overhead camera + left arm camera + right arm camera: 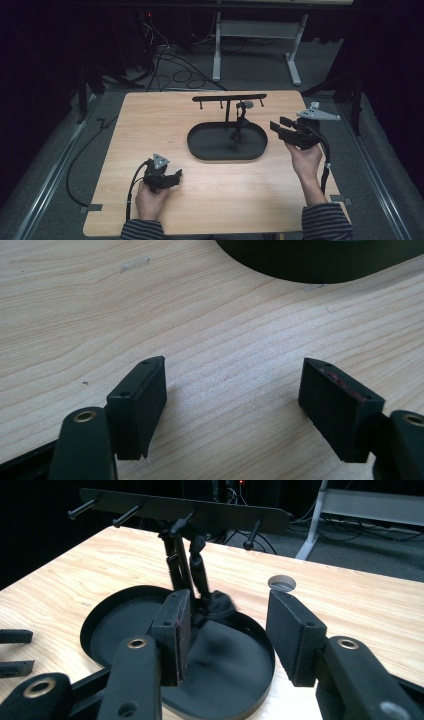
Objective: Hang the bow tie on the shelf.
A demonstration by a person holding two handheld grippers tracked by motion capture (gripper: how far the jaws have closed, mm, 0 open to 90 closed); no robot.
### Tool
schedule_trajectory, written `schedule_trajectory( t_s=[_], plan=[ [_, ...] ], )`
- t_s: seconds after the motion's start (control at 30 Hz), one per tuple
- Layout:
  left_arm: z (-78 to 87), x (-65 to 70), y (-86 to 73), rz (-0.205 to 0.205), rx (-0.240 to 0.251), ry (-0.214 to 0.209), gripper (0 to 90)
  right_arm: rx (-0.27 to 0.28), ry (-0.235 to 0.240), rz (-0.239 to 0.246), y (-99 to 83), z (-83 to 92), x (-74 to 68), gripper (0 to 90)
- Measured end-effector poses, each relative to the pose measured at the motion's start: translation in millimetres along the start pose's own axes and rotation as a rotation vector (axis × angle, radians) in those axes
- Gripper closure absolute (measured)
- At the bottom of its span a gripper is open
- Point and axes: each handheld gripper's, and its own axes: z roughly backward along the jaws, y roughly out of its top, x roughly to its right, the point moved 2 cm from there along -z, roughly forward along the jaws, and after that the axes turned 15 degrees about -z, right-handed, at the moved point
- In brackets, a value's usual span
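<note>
A black oval tray [196, 146] lies mid-table, with a T-shaped stand whose top bar [227, 97] carries several pegs. A black strap-like item [239, 125] hangs from one peg and bunches in the tray; it also appears in the right gripper view [217, 605] below the bar [190, 507]. My right gripper [280, 127] is held just right of the tray, open and empty, jaws pointing at the stand [230, 597]. My left gripper [172, 177] rests low near the front left, open and empty [234, 365]. The tray's edge [320, 265] lies beyond it.
A small grey round disc or hole [281, 583] sits in the tabletop behind the tray. The left gripper's fingertips [15, 650] show at the far left of the right gripper view. Cables and a white desk frame [260, 30] are on the floor beyond the table.
</note>
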Motion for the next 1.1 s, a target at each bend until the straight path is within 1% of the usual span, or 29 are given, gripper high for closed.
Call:
schedule_trajectory(
  t_s=[0.17, 0.3, 0.37, 0.47, 0.63, 0.9, 1.1],
  plan=[
    [0.0, 0.0, 0.0, 0.000, 0.000, 0.000, 27.7, 0.003, 0.002, 0.001, -7.8, 6.7, 1.9, 54.2],
    [0.0, 0.0, 0.0, 0.000, 0.000, 0.000, 27.8, 0.002, 0.001, -0.012, -15.0, 10.7, 5.3, 54.2],
    [0.0, 0.0, 0.0, 0.000, 0.000, 0.000, 27.8, 0.001, 0.001, -0.009, -16.5, 11.6, 6.5, 54.3],
    [0.0, 0.0, 0.0, 0.000, 0.000, 0.000, 27.8, -0.009, -0.002, -0.019, -24.5, 13.4, 9.9, 54.5],
    [0.0, -0.1, 0.0, -0.002, 0.000, 0.001, 27.7, -0.009, 0.000, -0.029, -33.5, 17.3, 14.9, 54.5],
    [0.0, 0.0, 0.1, -0.002, 0.000, 0.001, 27.7, -0.006, 0.001, -0.048, -43.3, 27.8, 20.6, 54.5],
    [-0.1, 0.0, 0.1, -0.001, 0.000, 0.002, 27.7, 0.000, 0.007, -0.049, -50.3, 34.2, 22.1, 54.7]
  ],
)
